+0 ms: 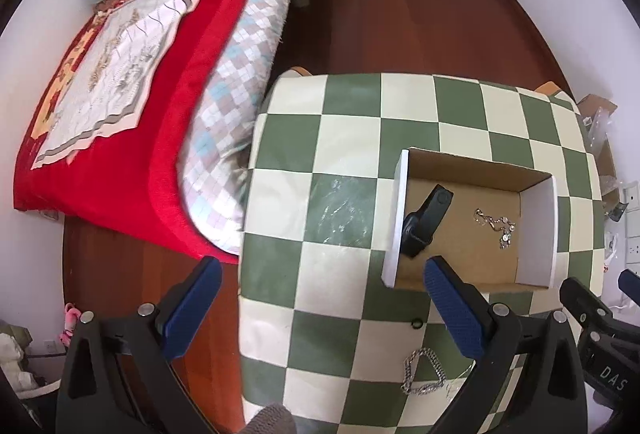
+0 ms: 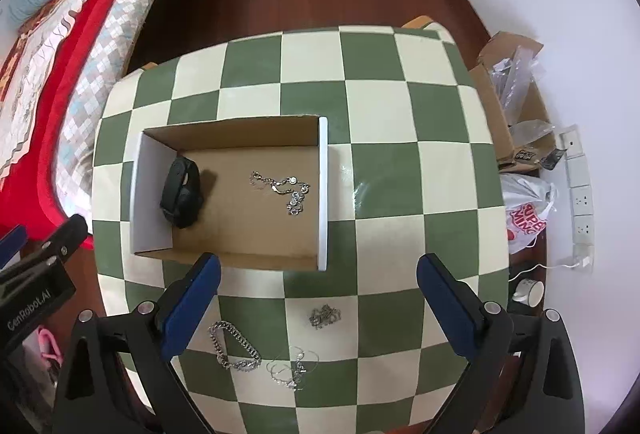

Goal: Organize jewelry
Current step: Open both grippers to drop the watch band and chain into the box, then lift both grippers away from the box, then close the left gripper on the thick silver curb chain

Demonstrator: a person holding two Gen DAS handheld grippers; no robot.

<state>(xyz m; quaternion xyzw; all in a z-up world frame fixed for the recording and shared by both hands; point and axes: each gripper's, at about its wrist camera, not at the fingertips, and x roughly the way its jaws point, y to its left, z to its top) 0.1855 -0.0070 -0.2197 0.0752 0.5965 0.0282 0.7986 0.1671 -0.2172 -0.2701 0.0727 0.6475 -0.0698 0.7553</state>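
Both your grippers, left gripper (image 1: 324, 308) and right gripper (image 2: 318, 304), are spread wide and hold nothing. In the cardboard box (image 2: 323, 194) on the checkered table (image 2: 380, 106), a black watch (image 2: 181, 193) lies at the left and a silver bracelet (image 2: 286, 190) toward the right. Near you, outside the box, lie a chunky chain (image 2: 234, 346), a thin chain (image 2: 290, 368) and a small bunched chain (image 2: 324, 316).

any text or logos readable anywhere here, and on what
"DAS": white letters on the black right gripper body, cut off.
"GenRobot.AI": white print on the black left gripper body.
"SUPER MING", red, partly creased: white plastic bag on the floor.
Black label on the brown cardboard box: too small to read.
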